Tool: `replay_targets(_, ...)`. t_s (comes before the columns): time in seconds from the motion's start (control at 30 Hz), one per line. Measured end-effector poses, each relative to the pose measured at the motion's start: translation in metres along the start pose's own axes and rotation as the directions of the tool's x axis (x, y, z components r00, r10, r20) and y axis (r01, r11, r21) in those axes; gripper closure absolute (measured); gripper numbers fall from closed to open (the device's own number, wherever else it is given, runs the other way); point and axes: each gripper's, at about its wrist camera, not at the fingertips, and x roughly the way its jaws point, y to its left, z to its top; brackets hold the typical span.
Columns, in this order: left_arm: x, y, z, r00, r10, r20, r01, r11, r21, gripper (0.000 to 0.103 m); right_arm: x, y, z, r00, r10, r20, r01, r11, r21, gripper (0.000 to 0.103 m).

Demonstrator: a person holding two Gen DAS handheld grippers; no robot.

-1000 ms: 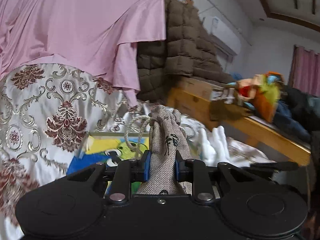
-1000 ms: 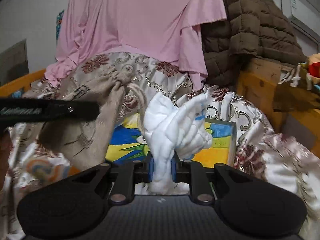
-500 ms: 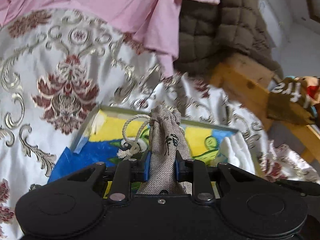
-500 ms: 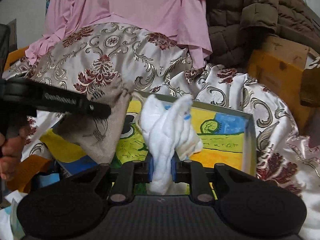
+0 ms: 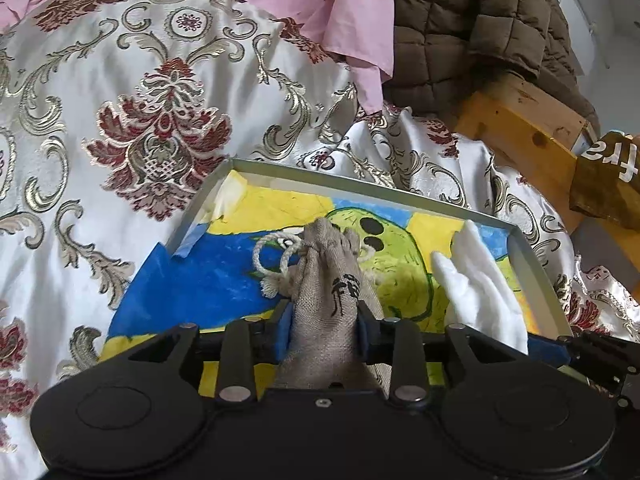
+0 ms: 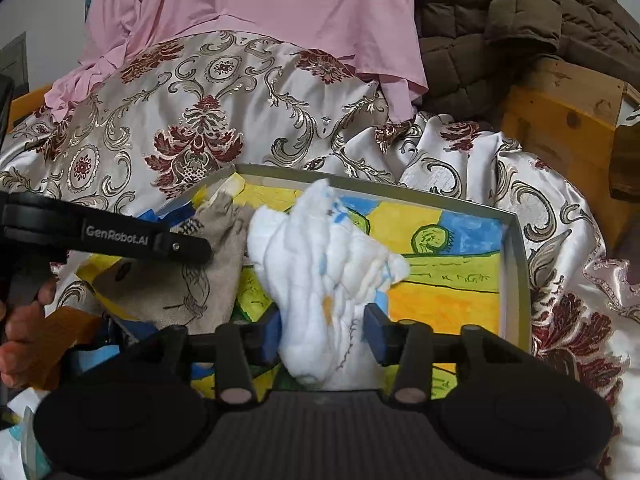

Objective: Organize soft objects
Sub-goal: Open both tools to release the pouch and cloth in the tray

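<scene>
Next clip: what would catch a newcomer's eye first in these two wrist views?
The shallow box with a bright yellow, blue and green painted picture on its floor, lying on the flowered bedspread. Over it, the left gripper has a burlap drawstring pouch between its opening jaws, and the right gripper a crumpled white cloth, its right pad already clear. Behind hang a pink sheet and a brown quilted jacket.

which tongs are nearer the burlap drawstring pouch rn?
Left. The left tongs straddle the burlap pouch, jaws opening. The right tongs sit beside it, opening around the white cloth.
</scene>
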Motion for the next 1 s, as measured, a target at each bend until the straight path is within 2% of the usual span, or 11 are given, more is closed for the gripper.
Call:
replay_targets(0.17,-0.015,-0.003,-0.002,1.0,0.022,0.01,-0.022,1.0,0.01,0.049,-0.013,0.001,0.001,1.0,-0.008,0.003,0.008,1.0,0.017,0.038)
replay_targets(0.23,-0.026,-0.005,-0.002,0.999,0.029,0.029,-0.029,0.999,0.013,0.042,-0.026,0.001,0.002,1.0,-0.004,0.02,0.003,0.999,0.037,0.029)
replay_targets(0.3,-0.042,-0.009,-0.003,0.998,0.037,0.057,-0.039,0.999,0.023,0.034,-0.043,-0.001,0.002,0.999,0.004,0.053,-0.008,0.997,0.075,0.011)
replay_targets(0.33,-0.05,-0.011,-0.003,0.996,0.043,0.073,-0.045,0.999,0.029,0.028,-0.053,-0.003,0.002,0.997,0.01,0.078,-0.017,0.995,0.099,0.008)
replay_targets(0.43,-0.082,-0.019,-0.006,0.987,0.062,0.147,-0.073,0.995,0.069,0.013,-0.085,-0.008,0.002,0.99,0.009,0.144,-0.032,0.987,0.156,0.004)
replay_targets(0.5,-0.102,-0.024,-0.008,0.981,0.068,0.183,-0.087,0.991,0.098,0.01,-0.108,-0.009,0.002,0.983,-0.007,0.184,-0.027,0.982,0.185,0.001)
replay_targets(0.63,-0.148,-0.036,-0.013,0.964,0.065,0.258,-0.109,0.982,0.157,0.002,-0.154,-0.006,0.003,0.964,-0.04,0.262,-0.016,0.978,0.21,0.0)
replay_targets(0.83,-0.215,-0.051,-0.026,0.939,0.049,0.341,-0.123,0.972,0.199,0.001,-0.218,0.014,0.0,0.931,-0.057,0.361,-0.023,0.977,0.213,0.0)
replay_targets(1.0,-0.267,-0.058,-0.044,0.918,0.034,0.394,-0.125,0.97,0.208,0.001,-0.265,0.04,-0.013,0.909,-0.081,0.409,0.004,0.983,0.186,0.0)
